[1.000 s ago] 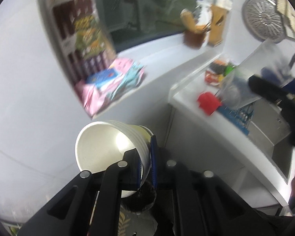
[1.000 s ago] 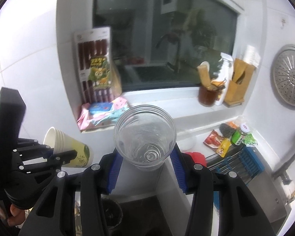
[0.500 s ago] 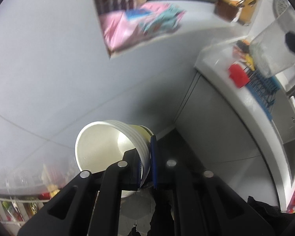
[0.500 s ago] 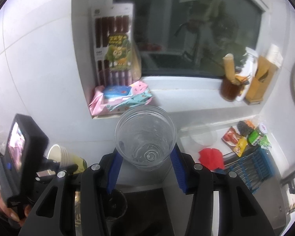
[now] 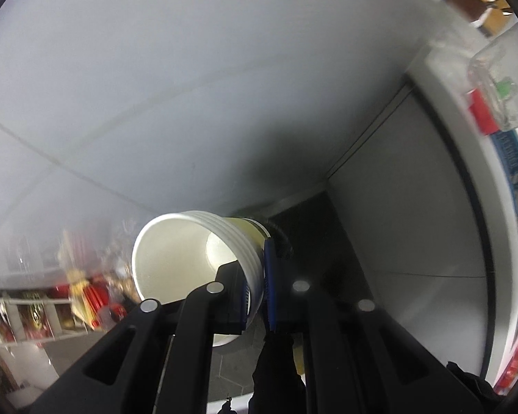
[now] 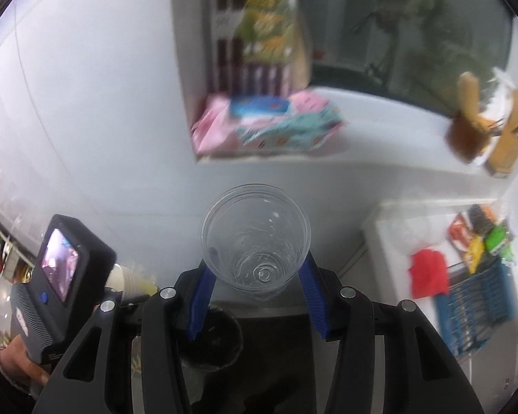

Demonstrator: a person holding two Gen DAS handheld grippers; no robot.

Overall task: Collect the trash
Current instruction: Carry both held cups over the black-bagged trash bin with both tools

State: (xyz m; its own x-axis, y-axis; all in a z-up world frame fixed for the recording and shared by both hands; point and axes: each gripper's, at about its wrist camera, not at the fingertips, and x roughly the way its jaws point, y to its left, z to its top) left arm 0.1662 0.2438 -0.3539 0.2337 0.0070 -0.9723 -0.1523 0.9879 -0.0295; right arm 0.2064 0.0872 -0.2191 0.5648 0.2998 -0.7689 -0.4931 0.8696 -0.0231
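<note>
Two lots of trash were in hand: one stack of paper cups [image 5: 197, 258], with about four nested rims showing, and one clear plastic cup [image 6: 255, 238]. The left gripper [image 5: 257, 296] was pinched nearly shut on the wall of the stack, one blue pad inside the mouth and the other outside against the yellow-printed side. The stack lay tipped, its white mouth facing left and toward the camera. That gripper pointed steeply down along the white tiled wall [image 5: 190, 86] toward the dark floor at the foot of a white cabinet [image 5: 414, 224].

The right gripper [image 6: 255, 296] stood about half open, its two blue pads pressed on either side of the plastic cup near its base. The cup's mouth faced away from the camera, toward the wall. This gripper tilted downward less steeply. One dark bin [image 6: 214, 341] sat on the floor just below its fingers. At near left, a hand [image 6: 17, 362] gripped the left tool's handle, with the paper cups just beyond it.
</note>
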